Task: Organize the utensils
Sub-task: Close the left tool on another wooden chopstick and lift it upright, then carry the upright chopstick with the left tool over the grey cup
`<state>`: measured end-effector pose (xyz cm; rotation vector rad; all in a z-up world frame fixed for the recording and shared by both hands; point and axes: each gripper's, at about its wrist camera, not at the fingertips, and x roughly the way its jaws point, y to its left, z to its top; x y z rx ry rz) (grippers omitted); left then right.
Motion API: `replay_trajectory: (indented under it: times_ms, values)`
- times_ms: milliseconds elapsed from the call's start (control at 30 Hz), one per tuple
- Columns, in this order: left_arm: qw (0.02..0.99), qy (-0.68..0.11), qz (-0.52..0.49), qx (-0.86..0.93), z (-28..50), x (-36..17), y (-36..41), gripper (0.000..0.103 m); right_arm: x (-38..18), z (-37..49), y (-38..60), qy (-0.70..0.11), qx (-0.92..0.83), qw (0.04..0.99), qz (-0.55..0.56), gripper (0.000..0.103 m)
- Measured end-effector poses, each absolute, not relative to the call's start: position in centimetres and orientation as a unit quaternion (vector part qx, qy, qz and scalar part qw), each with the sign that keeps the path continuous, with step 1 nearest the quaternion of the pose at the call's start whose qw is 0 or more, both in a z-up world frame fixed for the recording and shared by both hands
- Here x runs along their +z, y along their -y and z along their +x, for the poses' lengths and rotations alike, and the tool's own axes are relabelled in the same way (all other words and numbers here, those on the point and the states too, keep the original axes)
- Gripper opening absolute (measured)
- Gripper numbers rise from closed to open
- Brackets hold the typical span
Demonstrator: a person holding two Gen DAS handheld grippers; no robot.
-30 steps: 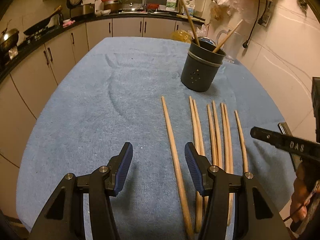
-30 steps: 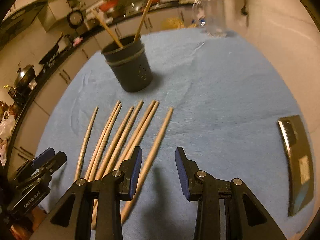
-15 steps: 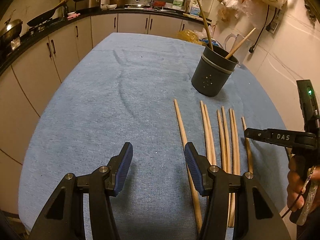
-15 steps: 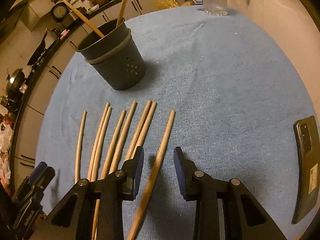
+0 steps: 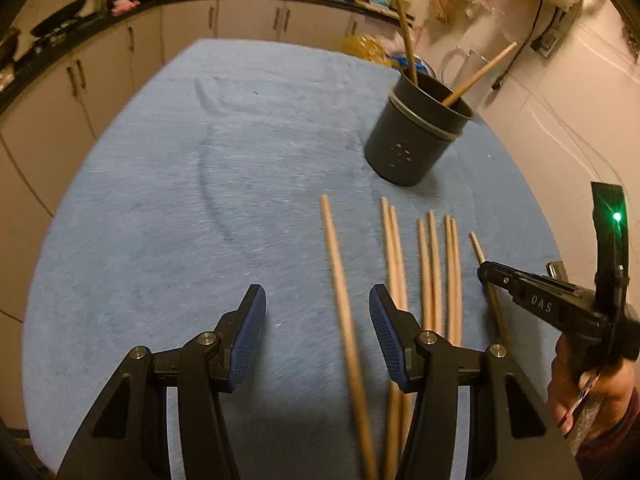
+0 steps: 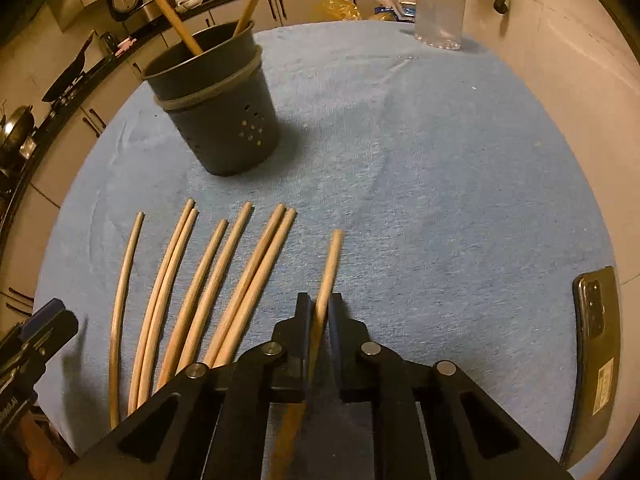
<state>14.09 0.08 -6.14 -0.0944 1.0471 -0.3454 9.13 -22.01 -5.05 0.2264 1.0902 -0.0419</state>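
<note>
Chopstick [image 6: 329,268] clamped in right claw [image 6: 319,320]

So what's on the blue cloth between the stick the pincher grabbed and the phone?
Nothing: in the right wrist view, the cloth is bare from the chopstick in the right gripper across to the phone.

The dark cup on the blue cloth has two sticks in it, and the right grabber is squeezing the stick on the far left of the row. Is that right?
Not quite. The right gripper is squeezing the chopstick at the far right of the row, not the far left, as the right wrist view shows. The dark cup on the blue cloth does hold two sticks.
</note>
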Motion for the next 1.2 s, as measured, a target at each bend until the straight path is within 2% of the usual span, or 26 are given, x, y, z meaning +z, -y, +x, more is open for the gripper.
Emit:
replay_trajectory:
  times_ms: [200, 333, 433, 500, 533, 767, 1200]
  values:
    - [0.834, -0.528, -0.025, -0.156, 16.6, -7.2, 2.4, 0.050, -4.7, 8.2, 23.0, -0.503, -0.002, 0.854, 0.129, 0.007]
    - [0.819, -0.554, -0.006, -0.150, 18.1, -8.3, 3.9, 0.031, -4.1, 7.7, 23.6, -0.490, 0.006, 0.861, 0.138, 0.007]
    - [0.823, -0.551, 0.017, -0.138, 18.4, -8.2, 5.0, 0.028, -3.7, 7.5, 24.0, -0.483, 0.012, 0.864, 0.145, 0.007]
    - [0.828, -0.546, 0.044, -0.120, 18.6, -8.2, 5.6, 0.010, -3.5, 7.4, 24.2, -0.478, 0.014, 0.866, 0.147, 0.007]
    - [0.830, -0.545, 0.050, -0.111, 18.6, -8.1, 5.8, 0.007, -3.4, 7.3, 24.3, -0.475, 0.016, 0.867, 0.151, 0.007]
    - [0.836, -0.530, 0.002, -0.140, 17.6, -6.6, 4.3, 0.006, -2.0, 6.5, 24.5, -0.450, 0.030, 0.878, 0.161, 0.007]
    - [0.906, -0.384, -0.034, -0.178, 11.7, 3.2, 2.5, 0.006, 3.4, 3.3, 22.7, -0.336, 0.065, 0.927, 0.153, 0.007]
